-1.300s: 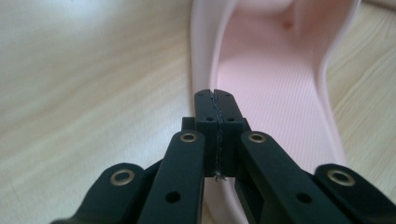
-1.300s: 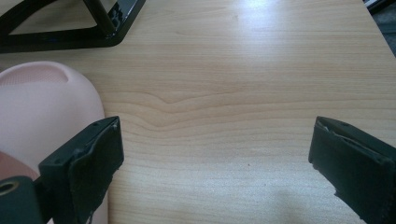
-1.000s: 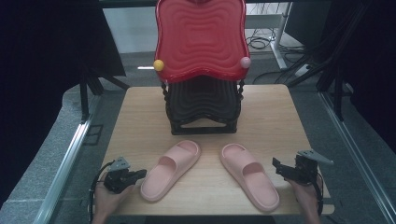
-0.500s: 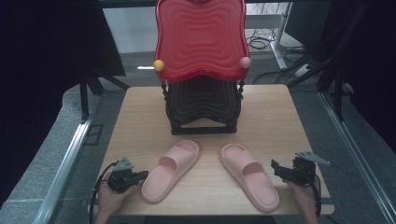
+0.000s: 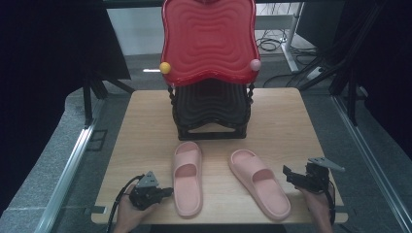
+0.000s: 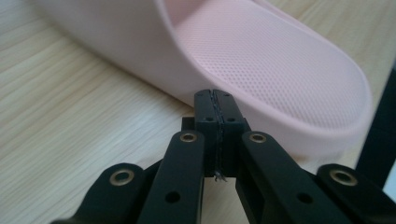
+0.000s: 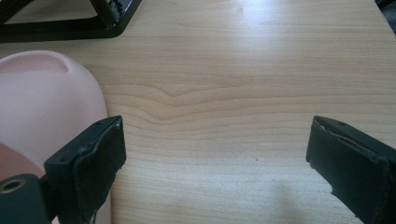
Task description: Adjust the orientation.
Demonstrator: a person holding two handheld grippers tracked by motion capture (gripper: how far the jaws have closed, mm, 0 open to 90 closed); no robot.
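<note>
Wooden bench (image 5: 145, 121) | left slipper (image 5: 187, 177) lies lengthwise, just right of left gripper (image 5: 165, 192), fingers pressed together, nearer | right slipper (image 5: 259, 182) left of right gripper (image 5: 290, 175), fingers wide

Bright tabletop, dark surroundings, soft close-ups

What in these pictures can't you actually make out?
- High view: the rack interior is dark under the red tray.
- Left gripper view: whether the left gripper touches the left slipper.
- Right gripper view: the right slipper is cut off by the edge.
</note>
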